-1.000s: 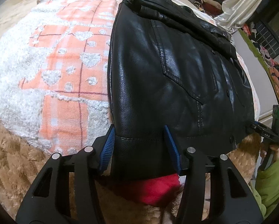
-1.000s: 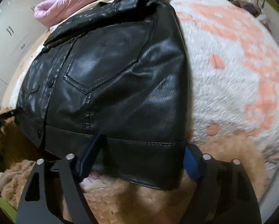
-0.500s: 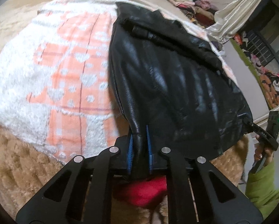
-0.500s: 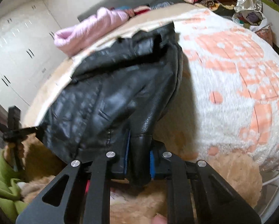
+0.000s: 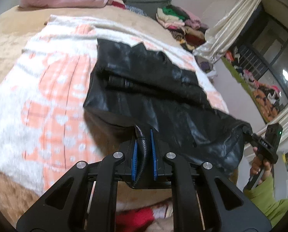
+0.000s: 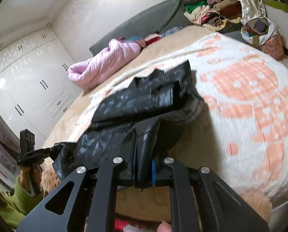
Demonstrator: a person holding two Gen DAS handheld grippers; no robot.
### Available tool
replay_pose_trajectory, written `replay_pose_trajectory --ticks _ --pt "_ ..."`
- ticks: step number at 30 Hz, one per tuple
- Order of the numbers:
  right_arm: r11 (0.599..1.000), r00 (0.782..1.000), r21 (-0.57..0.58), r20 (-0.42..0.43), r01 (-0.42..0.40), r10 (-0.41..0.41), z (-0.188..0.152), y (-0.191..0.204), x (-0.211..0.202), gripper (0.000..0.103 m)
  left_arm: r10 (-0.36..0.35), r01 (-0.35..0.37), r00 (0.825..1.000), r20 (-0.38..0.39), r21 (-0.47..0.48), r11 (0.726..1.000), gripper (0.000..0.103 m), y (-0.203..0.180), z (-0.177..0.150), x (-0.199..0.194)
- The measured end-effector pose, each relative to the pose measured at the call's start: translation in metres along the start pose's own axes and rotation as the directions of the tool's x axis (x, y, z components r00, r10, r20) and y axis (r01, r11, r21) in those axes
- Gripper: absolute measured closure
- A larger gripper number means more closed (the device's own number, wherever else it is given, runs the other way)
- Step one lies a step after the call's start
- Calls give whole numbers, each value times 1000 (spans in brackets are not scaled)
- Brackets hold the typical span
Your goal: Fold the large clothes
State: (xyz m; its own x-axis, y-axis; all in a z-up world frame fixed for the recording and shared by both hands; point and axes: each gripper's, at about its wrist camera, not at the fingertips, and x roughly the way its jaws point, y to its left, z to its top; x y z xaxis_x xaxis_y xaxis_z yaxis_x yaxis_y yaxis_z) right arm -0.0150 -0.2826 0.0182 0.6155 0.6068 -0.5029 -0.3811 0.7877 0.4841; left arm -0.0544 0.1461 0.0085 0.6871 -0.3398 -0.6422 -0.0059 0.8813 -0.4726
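A black leather jacket [image 5: 153,89] lies on a white and orange blanket [image 5: 47,96] on the bed, its near hem lifted off the surface. My left gripper [image 5: 144,135] is shut on the hem's left corner, the leather pinched between the blue pads. In the right wrist view my right gripper [image 6: 144,141] is shut on the hem's other corner of the jacket [image 6: 144,100]. Each view also shows the other gripper at its edge, the right one [image 5: 248,130] and the left one [image 6: 53,149], held by a hand in a green sleeve.
A pink padded garment [image 6: 105,63] lies at the bed's far end by a grey headboard [image 6: 144,23]. Piled clothes [image 5: 178,19] and a cream curtain [image 5: 229,27] stand beyond the bed. White wardrobes [image 6: 28,89] line the left wall. Something red [image 5: 136,218] lies below.
Both grippers went from open around the hem to shut on it, then rose with it. The jacket's lower half has lifted off the blanket and sags between them.
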Motion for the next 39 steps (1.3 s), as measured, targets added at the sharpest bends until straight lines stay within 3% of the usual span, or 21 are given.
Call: replay_pose_trajectory --ticks 11,19,39 --pt "1000 995 -14 95 16 -15 70 2 17 93 -3 3 990 138 -4 1000 98 -12 66 2" --pt "999 990 6 131 43 -43 108 0 41 93 20 -19 982 190 -5 1000 98 -11 104 15" --pt "992 987 84 122 98 -108 160 -25 119 89 59 -51 985 159 -55 997 96 17 170 70"
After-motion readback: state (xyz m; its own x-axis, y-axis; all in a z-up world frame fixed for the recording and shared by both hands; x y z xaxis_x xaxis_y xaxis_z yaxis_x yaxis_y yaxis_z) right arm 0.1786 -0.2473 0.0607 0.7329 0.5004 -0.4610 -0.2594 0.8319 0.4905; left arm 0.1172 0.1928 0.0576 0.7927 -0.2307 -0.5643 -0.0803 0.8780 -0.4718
